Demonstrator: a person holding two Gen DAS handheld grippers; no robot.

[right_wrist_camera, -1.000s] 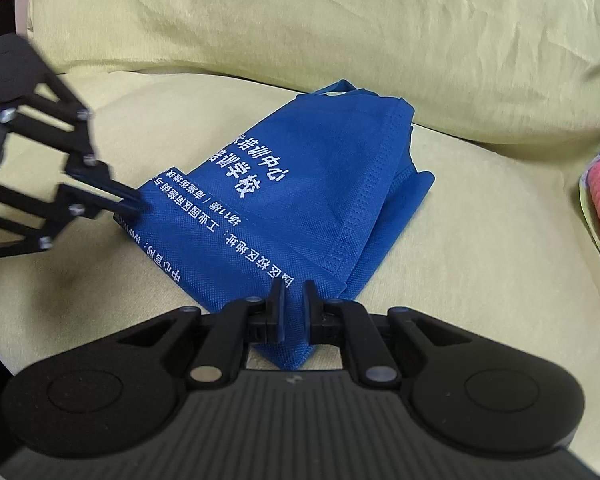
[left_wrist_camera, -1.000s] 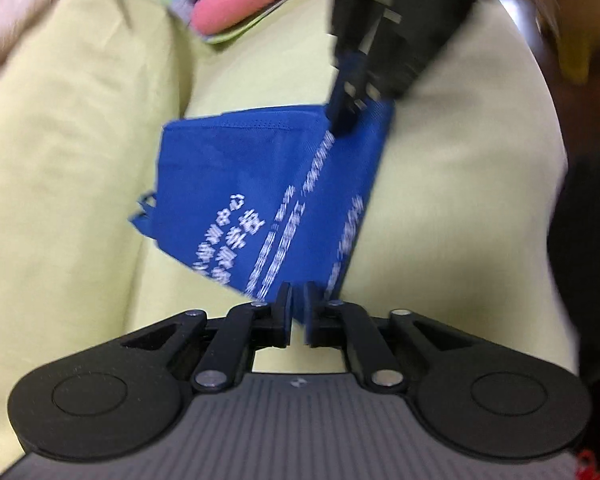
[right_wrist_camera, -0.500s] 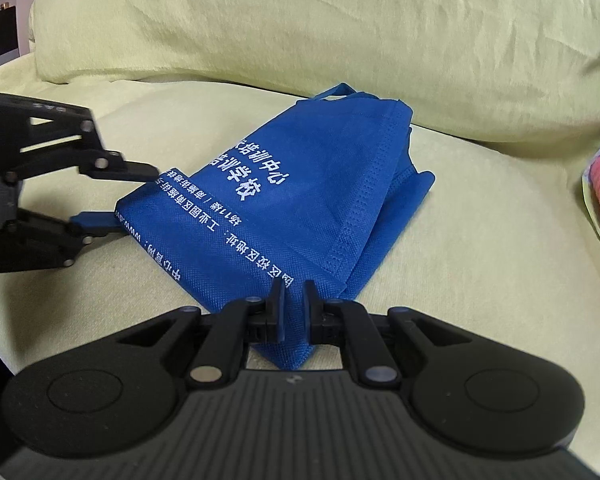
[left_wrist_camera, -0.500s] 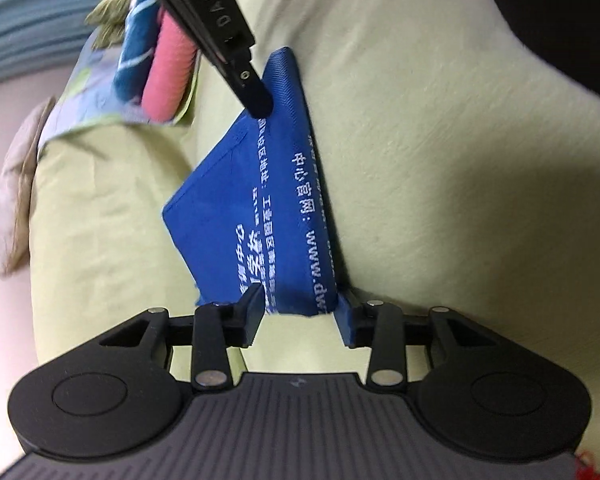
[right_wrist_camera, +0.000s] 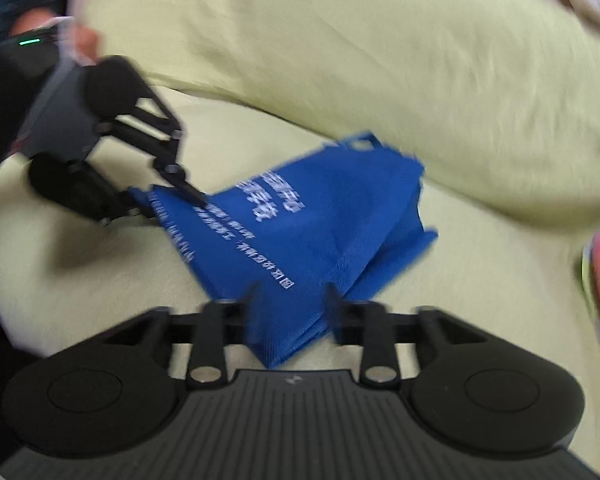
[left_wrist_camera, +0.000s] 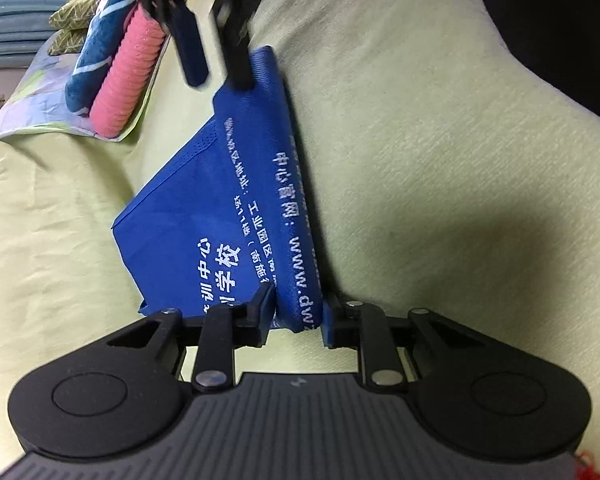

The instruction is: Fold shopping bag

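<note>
On the yellow-green sofa cushion (left_wrist_camera: pixel 440 168) | blue shopping bag (left_wrist_camera: pixel 236 216) folded into a flat wedge, long axis spanning both grippers | near corner between spread left gripper (left_wrist_camera: pixel 296 314), unpinched | opposite corner between spread right gripper (right_wrist_camera: pixel 290 304), blurred | both equally near.

We see a yellow-green sofa cover (left_wrist_camera: pixel 420 160) carrying everything: a flat seat and, in the right wrist view, a plump back cushion (right_wrist_camera: pixel 380 60) behind it. On the seat lies the folded blue bag (left_wrist_camera: pixel 236 220) with white print. Near it, by the seat's edge, we see a patterned cloth (left_wrist_camera: pixel 40 100), and on that a pink roll (left_wrist_camera: pixel 128 76) beside a dark blue fabric (left_wrist_camera: pixel 96 40).
</note>
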